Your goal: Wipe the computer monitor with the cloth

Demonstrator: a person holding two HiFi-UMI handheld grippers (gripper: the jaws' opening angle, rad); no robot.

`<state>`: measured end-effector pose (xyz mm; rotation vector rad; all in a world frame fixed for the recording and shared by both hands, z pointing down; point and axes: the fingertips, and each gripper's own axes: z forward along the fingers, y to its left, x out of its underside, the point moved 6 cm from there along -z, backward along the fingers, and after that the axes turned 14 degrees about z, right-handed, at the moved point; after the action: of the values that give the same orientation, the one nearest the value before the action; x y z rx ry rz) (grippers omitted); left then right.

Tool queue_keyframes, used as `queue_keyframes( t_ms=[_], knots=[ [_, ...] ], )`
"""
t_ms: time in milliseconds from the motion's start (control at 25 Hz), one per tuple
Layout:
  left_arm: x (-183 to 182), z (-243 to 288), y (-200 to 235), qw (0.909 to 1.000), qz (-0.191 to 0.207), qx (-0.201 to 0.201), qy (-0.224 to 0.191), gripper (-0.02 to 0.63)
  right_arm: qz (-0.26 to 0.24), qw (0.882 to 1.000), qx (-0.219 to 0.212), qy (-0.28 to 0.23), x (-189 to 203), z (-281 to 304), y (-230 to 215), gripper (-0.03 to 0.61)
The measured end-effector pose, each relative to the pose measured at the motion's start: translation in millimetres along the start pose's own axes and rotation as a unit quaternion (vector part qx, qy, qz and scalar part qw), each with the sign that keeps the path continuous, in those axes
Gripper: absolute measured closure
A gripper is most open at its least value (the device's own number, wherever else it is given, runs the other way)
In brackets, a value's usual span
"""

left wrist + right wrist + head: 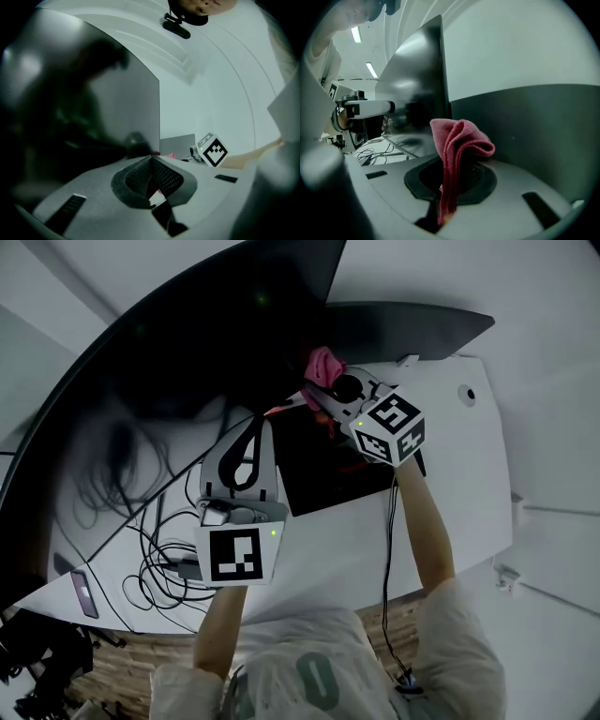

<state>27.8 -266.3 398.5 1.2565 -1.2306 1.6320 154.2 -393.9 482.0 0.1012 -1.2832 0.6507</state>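
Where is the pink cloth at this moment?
The pink cloth is clamped between the jaws of the right gripper. In the head view it sits just above centre, close to the right edge of the dark monitor.

White tabletop point(450, 484) with clutter at its left end

A black mat point(323, 474) lies flat near the middle. Tangled black cables point(155, 563) sprawl to its left, and a slim dark handset point(82, 593) lies by the left edge. The dark monitor point(187, 343) stands along the far side.
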Motion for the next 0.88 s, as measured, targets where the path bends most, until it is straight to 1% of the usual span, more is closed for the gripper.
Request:
queue_keyframes(
  t_ms=[160, 320, 640, 680, 720, 760, 840, 880],
  knots=[
    [6.7, 1.6, -1.5, 0.9999, -0.002, -0.001, 0.011, 0.598, 0.002, 1.0, 0.006, 0.025, 18.5, 7.1, -5.3, 0.525],
    [6.9, 3.3, -2.2, 0.9999, -0.004, 0.0, 0.009, 0.598, 0.004, 0.999, 0.012, 0.045, 32.2, 11.6, -7.3, 0.525],
    [5.9, 0.3, 4.3, 0.9999, -0.009, -0.009, 0.008, 0.598, 0.01, 0.998, 0.02, 0.055, 39.6, 13.8, -6.6, 0.525],
    [4.2, -0.3, 5.4, 0.9999, -0.009, -0.012, 0.007, 0.598, 0.013, 0.998, 0.028, 0.052, 39.0, 12.6, -7.6, 0.525],
    [1.9, -1.8, 6.8, 0.9998, -0.01, -0.016, 0.003, 0.598, 0.019, 0.998, 0.046, 0.045, 37.5, 9.5, -9.4, 0.525],
    [-0.8, -4.8, 8.4, 0.9997, -0.013, -0.022, -0.001, 0.598, 0.026, 0.997, 0.074, 0.029, 34.5, 3.9, -11.3, 0.525],
    [-6.5, -14.5, 14.2, 0.9991, -0.017, -0.038, -0.009, 0.598, 0.033, 0.99, 0.136, -0.024, 21.5, -12.3, -10.3, 0.525],
    [-9.5, -19.8, 18.8, 0.9986, -0.016, -0.048, -0.013, 0.598, 0.029, 0.985, 0.159, -0.054, 10.3, -20.5, -5.2, 0.525]
  ],
)
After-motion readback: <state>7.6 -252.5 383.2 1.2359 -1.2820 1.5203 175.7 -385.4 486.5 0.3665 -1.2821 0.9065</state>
